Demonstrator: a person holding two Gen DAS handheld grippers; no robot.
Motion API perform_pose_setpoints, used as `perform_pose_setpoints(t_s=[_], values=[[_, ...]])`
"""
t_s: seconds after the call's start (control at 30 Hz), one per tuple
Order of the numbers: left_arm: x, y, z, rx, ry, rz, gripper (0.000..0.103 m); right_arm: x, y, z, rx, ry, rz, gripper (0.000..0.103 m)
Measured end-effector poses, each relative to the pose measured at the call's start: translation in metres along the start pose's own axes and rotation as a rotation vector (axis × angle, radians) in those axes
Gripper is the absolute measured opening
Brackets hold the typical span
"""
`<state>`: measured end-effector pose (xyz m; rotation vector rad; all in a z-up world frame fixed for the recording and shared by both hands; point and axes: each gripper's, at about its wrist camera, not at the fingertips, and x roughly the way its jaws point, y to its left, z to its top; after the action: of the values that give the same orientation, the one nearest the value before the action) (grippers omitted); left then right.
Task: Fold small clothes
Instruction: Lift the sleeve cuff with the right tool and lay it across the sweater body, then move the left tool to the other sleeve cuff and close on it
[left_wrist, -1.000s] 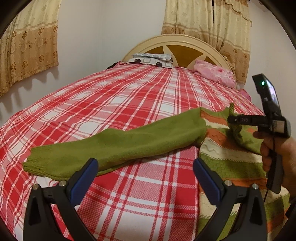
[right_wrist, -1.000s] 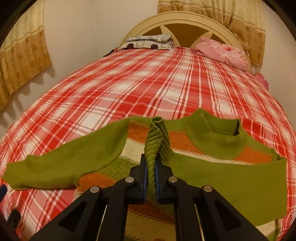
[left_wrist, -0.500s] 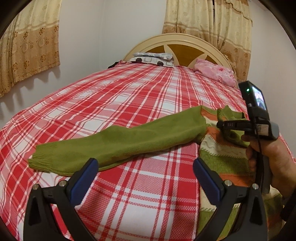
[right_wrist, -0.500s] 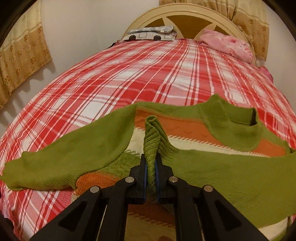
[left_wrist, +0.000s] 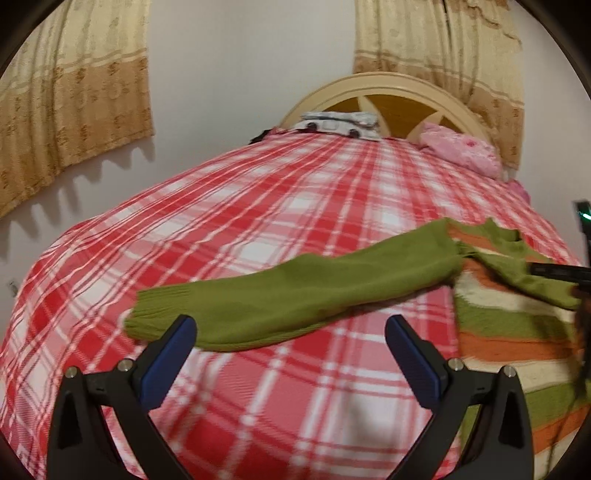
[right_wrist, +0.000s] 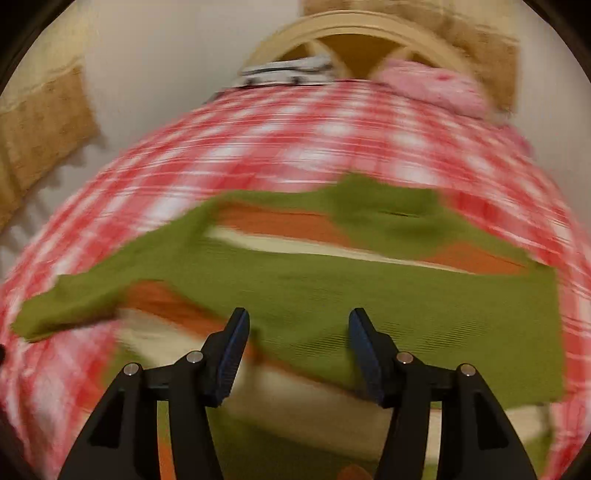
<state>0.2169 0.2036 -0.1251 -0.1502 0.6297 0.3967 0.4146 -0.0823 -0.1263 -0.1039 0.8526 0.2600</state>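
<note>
Released since the last frame: right tool now stands apart, its sleeve folded flat across the sweater (view blurred). Left tool also apart, hovering near the other sleeve, outstretched on the bed.

My right wrist view is motion-smeared; the sweater and plaid bedspread lose their detail. In my left view the right gripper is cut by the right edge, jaws unreadable, and the sweater's lower hem runs out of frame.
</note>
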Motion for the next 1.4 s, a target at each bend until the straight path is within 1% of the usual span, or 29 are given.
perform_pose_setpoints(t_s=[0.1, 0.13, 0.17, 0.23, 0.3, 0.37, 0.43, 0.53, 0.6, 0.77, 0.87, 0.93, 0.97, 1.03, 1.17, 1.33, 1.37, 1.4], values=[[0.009, 0.019, -0.005, -0.006, 0.028, 0.051, 0.103, 0.002, -0.056, -0.006, 0.093, 0.043, -0.145, 0.057], [0.011, 0.027, -0.007, -0.011, 0.034, 0.067, 0.103, 0.003, -0.069, -0.007, 0.123, 0.059, -0.176, 0.057], [0.013, 0.035, -0.008, -0.023, 0.041, 0.080, 0.103, 0.006, -0.078, -0.008, 0.146, 0.071, -0.193, 0.057], [0.017, 0.048, -0.009, -0.049, 0.054, 0.109, 0.103, 0.014, -0.090, -0.011, 0.182, 0.097, -0.192, 0.057], [0.021, 0.062, -0.008, -0.087, 0.072, 0.158, 0.103, 0.025, -0.085, -0.013, 0.191, 0.122, -0.183, 0.057], [0.024, 0.082, -0.006, -0.157, 0.088, 0.170, 0.103, 0.025, -0.070, -0.012, 0.165, 0.099, -0.185, 0.057], [0.023, 0.095, -0.006, -0.199, 0.087, 0.179, 0.103, 0.027, -0.047, -0.013, 0.123, 0.088, -0.135, 0.057], [0.025, 0.109, -0.005, -0.228, 0.086, 0.193, 0.103, 0.028, -0.020, -0.016, 0.037, 0.070, -0.125, 0.057], [0.025, 0.116, -0.005, -0.239, 0.081, 0.208, 0.103, 0.028, -0.010, -0.019, 0.007, 0.056, -0.141, 0.057], [0.035, 0.126, -0.003, -0.272, 0.082, 0.186, 0.103, 0.025, -0.010, -0.029, -0.009, 0.017, -0.146, 0.057], [0.045, 0.126, 0.001, -0.274, 0.107, 0.160, 0.100, 0.025, -0.008, -0.032, -0.017, 0.004, -0.156, 0.057], [0.054, 0.126, 0.002, -0.286, 0.136, 0.142, 0.087, 0.025, -0.004, -0.032, -0.036, -0.004, -0.178, 0.057], [0.059, 0.127, 0.002, -0.302, 0.153, 0.120, 0.086, 0.025, -0.001, -0.032, -0.044, -0.008, -0.189, 0.057], [0.062, 0.128, 0.000, -0.330, 0.158, 0.104, 0.078, 0.024, 0.004, -0.033, -0.068, -0.018, -0.217, 0.057], [0.068, 0.127, -0.004, -0.339, 0.170, 0.104, 0.078, 0.024, 0.008, -0.034, -0.094, -0.026, -0.249, 0.057], [0.073, 0.129, -0.006, -0.348, 0.176, 0.083, 0.075, 0.023, 0.007, -0.035, -0.088, -0.029, -0.245, 0.057], [0.074, 0.129, -0.005, -0.350, 0.177, 0.078, 0.073, 0.023, 0.007, -0.035, -0.090, -0.029, -0.247, 0.057], [0.074, 0.129, -0.005, -0.349, 0.174, 0.064, 0.067, 0.023, 0.008, -0.035, -0.092, -0.030, -0.250, 0.057]])
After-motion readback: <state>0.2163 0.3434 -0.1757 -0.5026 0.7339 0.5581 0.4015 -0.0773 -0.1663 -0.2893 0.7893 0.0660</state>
